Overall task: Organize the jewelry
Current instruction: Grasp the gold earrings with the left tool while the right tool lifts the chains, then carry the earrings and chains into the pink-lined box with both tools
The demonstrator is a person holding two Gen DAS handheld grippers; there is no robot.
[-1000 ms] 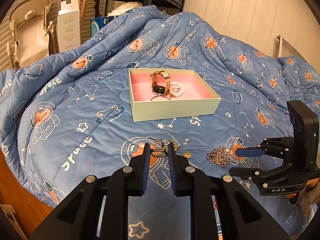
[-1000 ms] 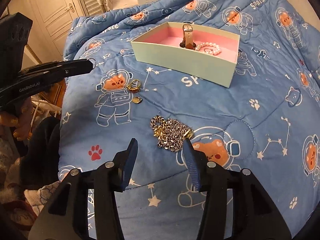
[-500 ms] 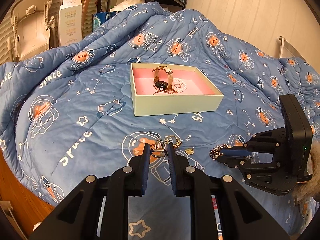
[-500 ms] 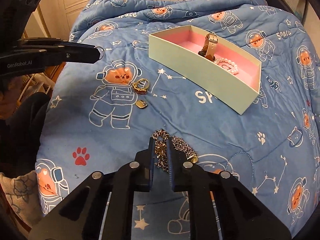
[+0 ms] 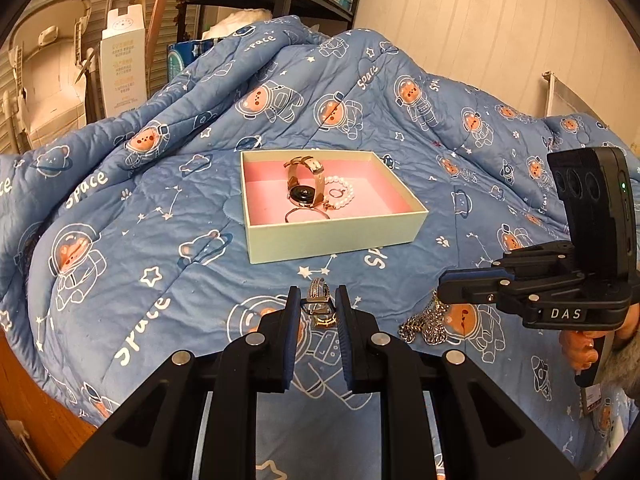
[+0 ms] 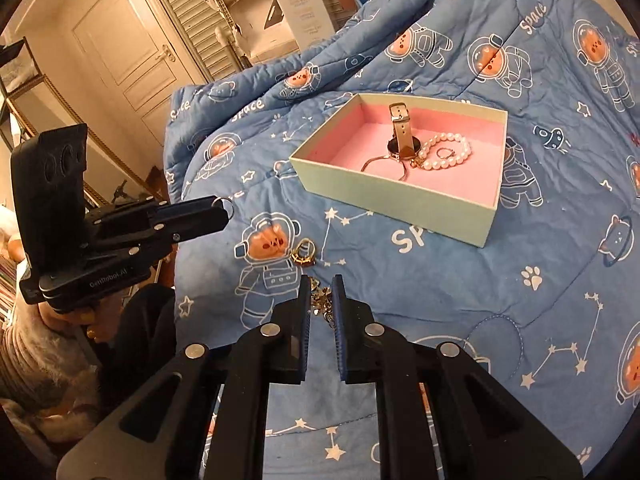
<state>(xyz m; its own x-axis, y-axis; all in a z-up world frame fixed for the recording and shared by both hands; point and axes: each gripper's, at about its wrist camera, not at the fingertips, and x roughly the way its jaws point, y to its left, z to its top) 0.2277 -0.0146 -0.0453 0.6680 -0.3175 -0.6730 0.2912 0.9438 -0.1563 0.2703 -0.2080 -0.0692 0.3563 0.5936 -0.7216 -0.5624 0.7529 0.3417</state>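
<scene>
Right gripper point(image 6: 321, 294): fingers pinched on the silver chain point(image 6: 320, 305), links bunched between the pads. Seen from the left wrist, the chain point(image 5: 424, 326) hung slack below that gripper point(image 5: 444, 292), its low end at or just above the quilt point(image 5: 180, 280); contact could not be told.

Left gripper point(image 5: 317, 300): fingers nearly together, clamped on a small silver ring point(image 5: 319, 298), clear of the quilt.

Gold ring point(image 6: 303, 253) lay loose on the quilt just beyond the right fingers.

Box point(image 6: 400, 204) stood farther out, toward the middle of the bed, ahead of both grippers, its long side facing the left one. It held a watch point(image 5: 306, 184), pearl bracelet point(image 5: 342, 192) and bangle point(image 5: 307, 215). Judged: either load goes forward and up over the near wall.
</scene>
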